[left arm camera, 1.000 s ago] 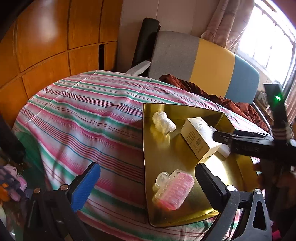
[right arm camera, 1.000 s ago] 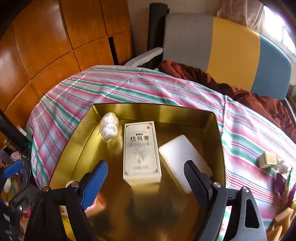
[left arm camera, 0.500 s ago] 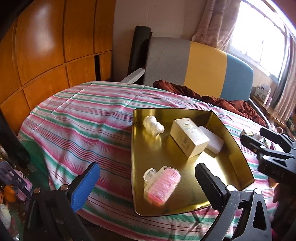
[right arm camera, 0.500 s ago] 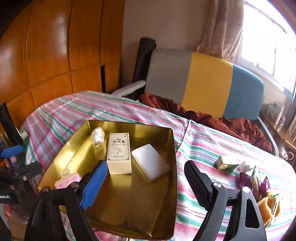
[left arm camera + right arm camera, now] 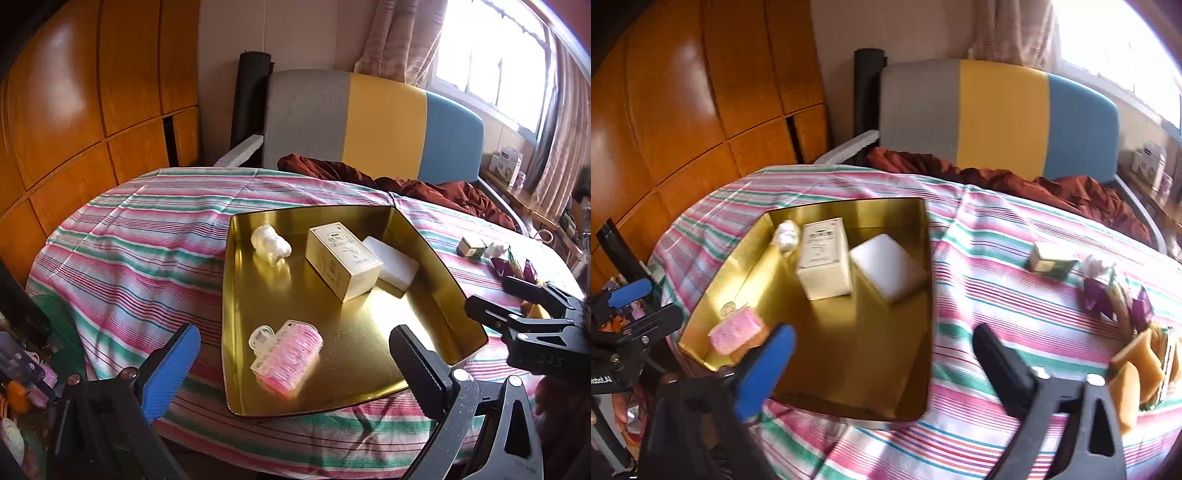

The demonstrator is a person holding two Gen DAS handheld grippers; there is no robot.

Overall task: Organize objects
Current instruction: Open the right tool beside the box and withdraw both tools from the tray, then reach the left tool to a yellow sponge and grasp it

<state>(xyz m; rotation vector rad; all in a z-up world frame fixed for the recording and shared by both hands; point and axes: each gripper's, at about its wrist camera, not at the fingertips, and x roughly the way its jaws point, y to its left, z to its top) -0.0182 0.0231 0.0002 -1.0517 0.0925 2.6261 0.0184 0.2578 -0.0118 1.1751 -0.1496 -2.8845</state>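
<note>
A gold tray [image 5: 436,266] [image 5: 919,229] sits on the striped tablecloth. In it lie a cream box [image 5: 341,260] [image 5: 823,258], a white block [image 5: 395,264] [image 5: 888,267], a white crumpled lump [image 5: 269,243] [image 5: 786,236] and a pink hair roller [image 5: 288,354] [image 5: 737,334]. My left gripper [image 5: 291,365] is open and empty, held back above the tray's near edge. My right gripper [image 5: 882,365] is open and empty over the tray's right front corner. It also shows in the left wrist view [image 5: 491,299].
Right of the tray lie a small green box [image 5: 1051,262] [image 5: 471,247], a white bit [image 5: 1097,266], purple wrappers [image 5: 1108,299] and yellow sponges [image 5: 1137,369]. A grey, yellow and blue sofa [image 5: 369,122] with brown cloth [image 5: 406,184] stands behind. Wooden cabinets [image 5: 74,110] are left.
Both grippers have drawn back and up from the tray. The right gripper has swung to the right, so the loose items right of the tray are in its view. Tray contents have not moved.
</note>
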